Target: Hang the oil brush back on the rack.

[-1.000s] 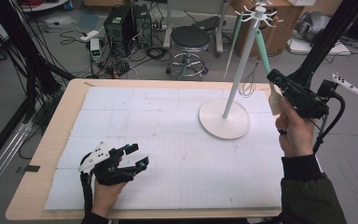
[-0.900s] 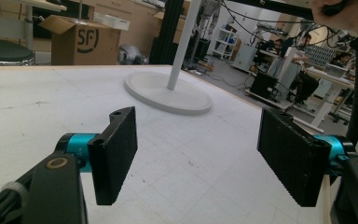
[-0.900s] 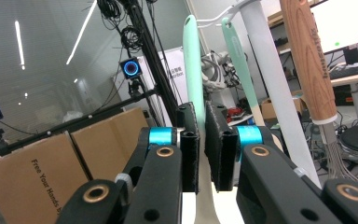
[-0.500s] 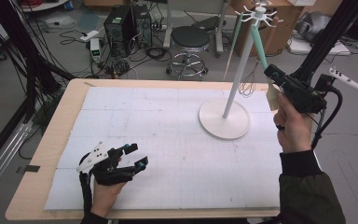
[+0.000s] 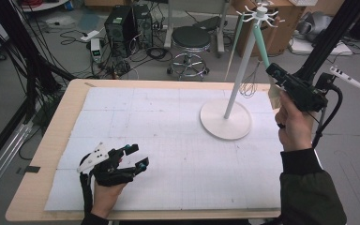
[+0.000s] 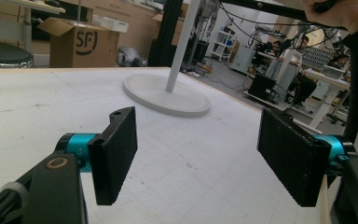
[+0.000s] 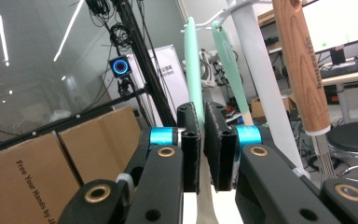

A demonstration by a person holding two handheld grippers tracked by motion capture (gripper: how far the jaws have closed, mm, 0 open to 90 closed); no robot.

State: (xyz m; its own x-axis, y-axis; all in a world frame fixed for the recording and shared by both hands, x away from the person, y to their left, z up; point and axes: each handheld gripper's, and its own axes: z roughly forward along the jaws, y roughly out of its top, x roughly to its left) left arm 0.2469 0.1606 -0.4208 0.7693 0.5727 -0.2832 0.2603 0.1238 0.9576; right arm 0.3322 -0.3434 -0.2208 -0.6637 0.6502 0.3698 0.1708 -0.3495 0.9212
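Workshop clutter rings my counter [image 5: 65,117]: a black stool [image 5: 191,40] and a computer tower [image 5: 120,26] on the floor beyond its far edge, cardboard boxes [image 7: 32,172] behind my right side. A white gridded mat [image 5: 168,140] covers most of the wooden top.

My right claw [image 5: 275,80] is raised off the counter's far right corner and is clenched on a mint-green utensil [image 7: 194,65]. In the right gripper view its slim handle runs between the two pads, which press on it from both sides. Its long axis is close to upright, leaning slightly: the top end reaches up to the arms of the hanging rack [image 5: 239,70], the lower end drops below the claw, where I see a pale piece continuing down. Whether the top is hooked on an arm I cannot tell.

Just beside it hangs a second mint-green utensil [image 7: 230,70], also near upright, and to the other side of the white pole a wooden-handled tool [image 7: 300,65] hangs with metal wires at its lower end. The rack's round white base [image 5: 226,119] sits on the mat towards the far right corner.

My left claw [image 5: 132,157] rests low by the near left corner, well apart from the rack. It is released: the jaws stand wide with nothing but bare mat between them, aimed across the counter towards the rack's base.
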